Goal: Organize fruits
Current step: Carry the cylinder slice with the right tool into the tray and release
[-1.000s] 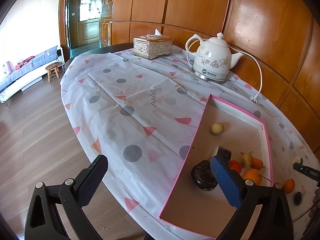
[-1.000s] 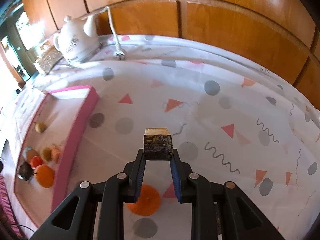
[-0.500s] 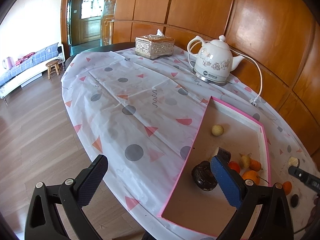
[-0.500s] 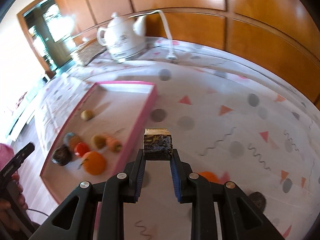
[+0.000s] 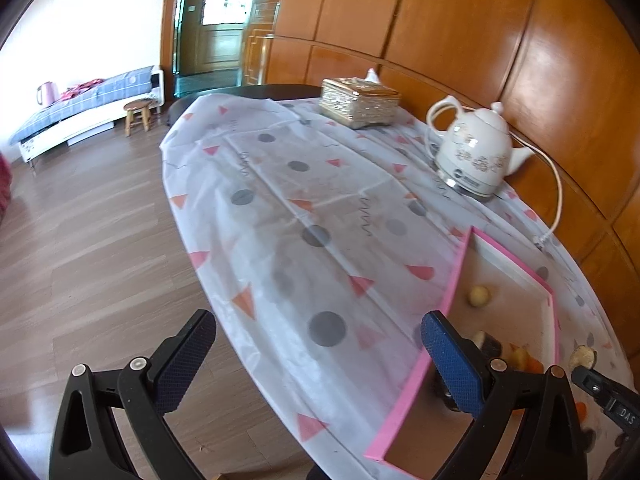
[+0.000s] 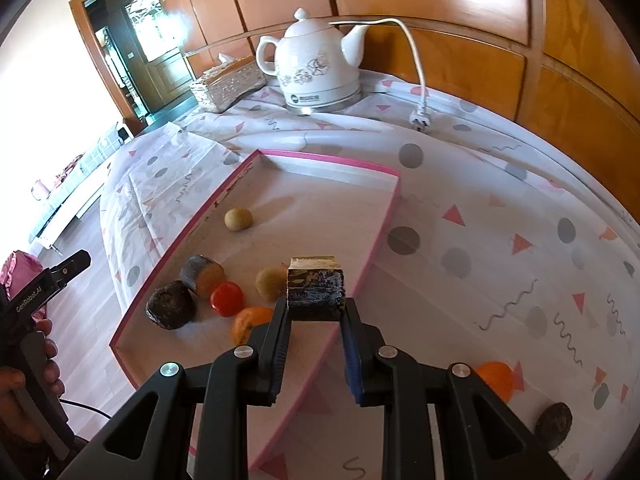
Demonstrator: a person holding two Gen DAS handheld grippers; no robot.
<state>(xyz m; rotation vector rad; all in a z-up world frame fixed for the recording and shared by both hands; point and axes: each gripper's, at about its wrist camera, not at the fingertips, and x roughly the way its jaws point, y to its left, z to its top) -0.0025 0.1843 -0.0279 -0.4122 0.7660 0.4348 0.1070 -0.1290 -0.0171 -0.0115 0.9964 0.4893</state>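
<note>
The right gripper (image 6: pixel 316 322) clamps a dark, pale-topped fruit chunk (image 6: pixel 316 288); the left gripper (image 5: pixel 320 354), lettered "GenRobot.AI", gapes empty.

A home living room, with us at the table.
We see wood-panelled walls (image 5: pixel 460 20), a daybed (image 5: pixel 84 108) and stool (image 5: pixel 137 114) on the plank floor, and a patterned cloth (image 5: pixel 304 208) carrying a teapot (image 6: pixel 316 68) and tissue box (image 5: pixel 360 102).

Both wrist cameras look steeply down along their fingers, close above the table; both views share the pink tray (image 5: pixel 416 380) (image 6: pixel 384 248) and the white kettle (image 5: pixel 476 152) (image 6: pixel 316 68).
</note>
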